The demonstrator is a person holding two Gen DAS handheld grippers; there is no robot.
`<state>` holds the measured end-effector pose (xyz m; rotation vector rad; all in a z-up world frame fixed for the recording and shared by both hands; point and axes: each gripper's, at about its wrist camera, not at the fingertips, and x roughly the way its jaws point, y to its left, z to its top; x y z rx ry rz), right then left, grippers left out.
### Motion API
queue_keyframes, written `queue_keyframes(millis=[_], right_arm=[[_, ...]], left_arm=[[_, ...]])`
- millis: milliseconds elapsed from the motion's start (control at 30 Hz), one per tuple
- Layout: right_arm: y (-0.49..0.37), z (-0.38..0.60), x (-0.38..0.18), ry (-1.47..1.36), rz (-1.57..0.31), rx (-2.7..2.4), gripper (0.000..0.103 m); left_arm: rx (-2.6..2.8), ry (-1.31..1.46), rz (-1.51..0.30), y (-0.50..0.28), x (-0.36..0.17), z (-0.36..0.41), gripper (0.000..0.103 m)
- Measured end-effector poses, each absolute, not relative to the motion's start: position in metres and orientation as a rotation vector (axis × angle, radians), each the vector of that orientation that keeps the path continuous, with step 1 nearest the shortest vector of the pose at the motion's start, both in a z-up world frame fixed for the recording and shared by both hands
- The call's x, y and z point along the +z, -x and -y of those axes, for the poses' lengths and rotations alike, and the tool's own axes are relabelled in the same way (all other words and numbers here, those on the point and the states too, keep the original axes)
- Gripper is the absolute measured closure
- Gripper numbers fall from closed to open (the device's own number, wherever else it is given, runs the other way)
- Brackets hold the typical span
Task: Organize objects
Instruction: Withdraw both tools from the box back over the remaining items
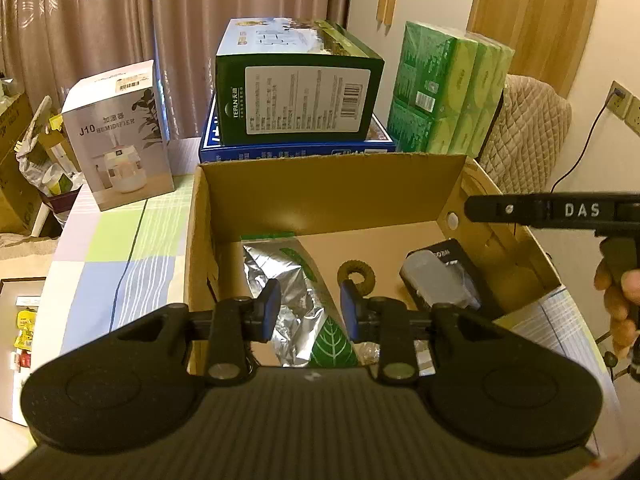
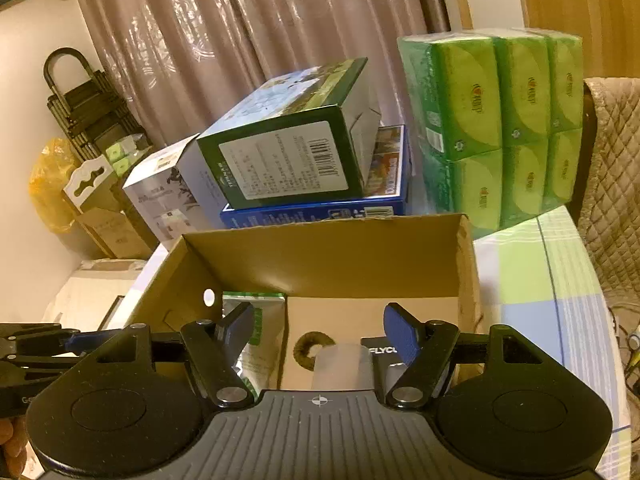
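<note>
An open cardboard box stands on the table; it also shows in the right wrist view. Inside lie a silver foil bag with green leaf print, a brown ring and a black packaged device under clear plastic. My left gripper is open and empty, hovering over the foil bag. My right gripper is open and empty above the ring and the black package. The right gripper's side also shows in the left wrist view.
Behind the box stand a green box stacked on a blue box, a white humidifier box to the left and a green tissue pack to the right. A checked tablecloth covers the table. A quilted chair stands at the right.
</note>
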<state>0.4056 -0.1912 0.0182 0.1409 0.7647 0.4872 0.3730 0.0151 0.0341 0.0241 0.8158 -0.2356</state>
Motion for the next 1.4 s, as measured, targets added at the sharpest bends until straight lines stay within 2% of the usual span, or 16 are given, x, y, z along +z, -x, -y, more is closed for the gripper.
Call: queue_keyframes(millis=[167,567,767,833,1000,1133,1400], right_arm=[[-0.400,0.197,0.024,-0.137,-0.759,0.480,0.034],[-0.349,0.211,0.030,-0.097,-0.809,0.468,0.034],[-0.308,0.224,0.039,-0.112,-0.828,0.461,0.034],[-0.293,0.228,0.043,-0.112,-0.821,0.460,0.034],[-0.257,0.235,0.053,-0.103,-0.809,0.456,0.034],[-0.228,0.238,0.061,-0.094,-0.793,0.462,0.034],[-0.173,0.247,0.061,-0.063,-0.755,0.459,0.034]], left_arm=[[-0.239,-0.021,-0.818,-0.367,0.035,-0.016,0.076],[-0.229,0.000,-0.809,-0.325,0.050,-0.015,0.063],[-0.223,0.013,-0.807,-0.287,0.060,-0.016,0.054],[-0.217,0.004,-0.804,-0.272,0.063,-0.015,0.044],[-0.198,-0.005,-0.797,-0.235,0.069,-0.016,0.040],[-0.190,-0.011,-0.783,-0.204,0.074,-0.015,0.026],[-0.152,-0.015,-0.754,-0.152,0.079,-0.017,0.010]])
